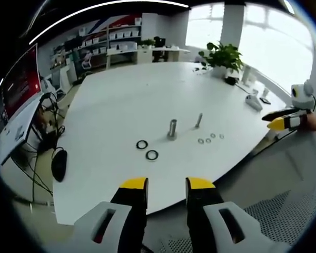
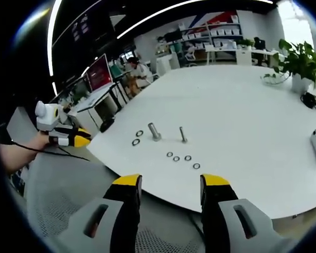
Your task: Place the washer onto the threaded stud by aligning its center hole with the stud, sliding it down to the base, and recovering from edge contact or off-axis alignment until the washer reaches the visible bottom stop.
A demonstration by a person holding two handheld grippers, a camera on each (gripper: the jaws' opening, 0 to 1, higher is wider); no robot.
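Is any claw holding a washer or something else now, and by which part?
Nothing is held. The left claw and the right claw are both open with bare jaws, and the washers lie on the white table.

White table [image 1: 110,110], two upright studs [image 1: 172,128], scattered washers [image 1: 146,149], potted plant [image 1: 221,57]

A smooth, matt white tabletop [image 1: 121,105] carries a shiny metal stud [image 1: 172,128], a slimmer threaded metal bolt [image 1: 198,120], dark rings [image 1: 147,150] and small bright metal washers [image 1: 210,138]; beneath, grey perforated mesh [image 2: 52,211].
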